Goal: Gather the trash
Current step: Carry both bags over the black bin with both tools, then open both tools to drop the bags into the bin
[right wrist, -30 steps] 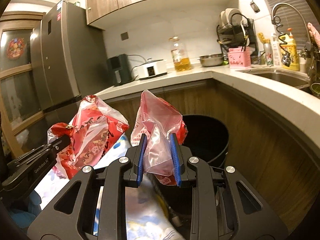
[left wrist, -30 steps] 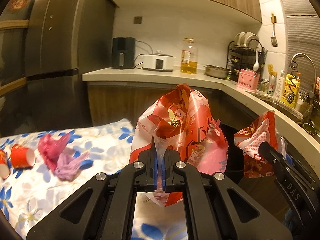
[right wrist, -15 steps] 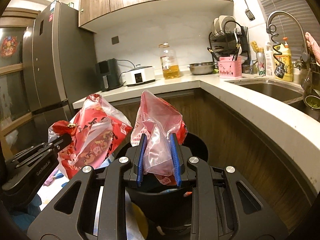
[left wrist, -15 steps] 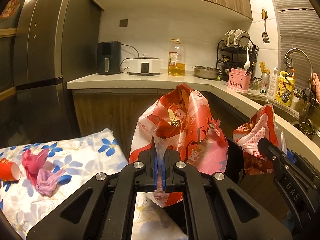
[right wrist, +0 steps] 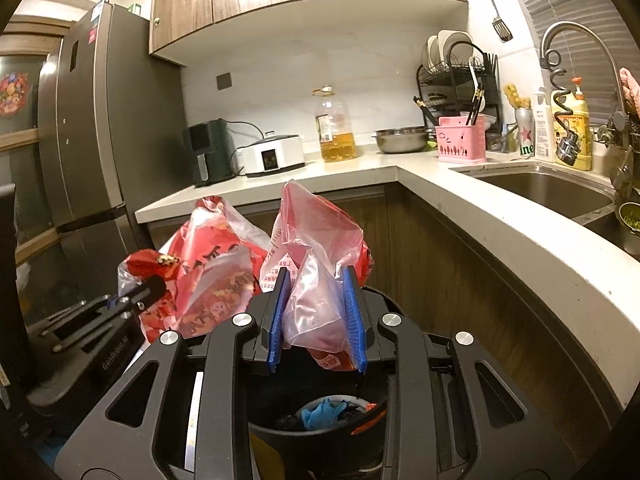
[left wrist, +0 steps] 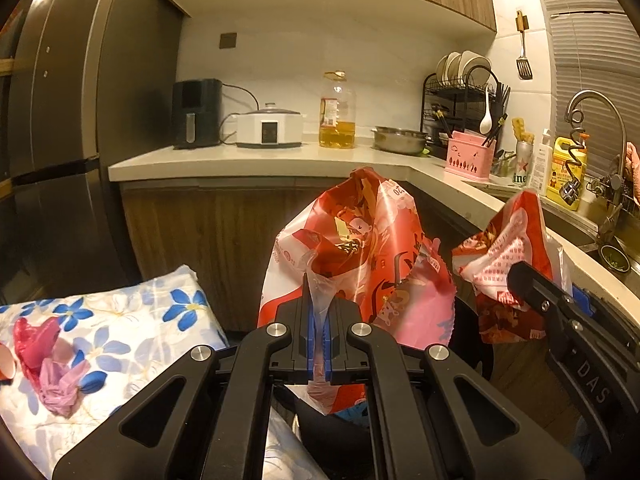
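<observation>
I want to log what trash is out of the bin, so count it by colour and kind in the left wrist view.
Red printed bags, held up: 2, the larger bag and the smaller bag
Pink crumpled wad on the floral cloth: 1
Purple crumpled wad on the cloth: 1
Red cup, cut off at the picture's edge: 1
Total: 5

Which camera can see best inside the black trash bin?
The right wrist view. It looks down into the black trash bin, showing something blue and other rubbish. In the left wrist view only dark bits of the bin show behind the red bags; its inside is hidden.
</observation>
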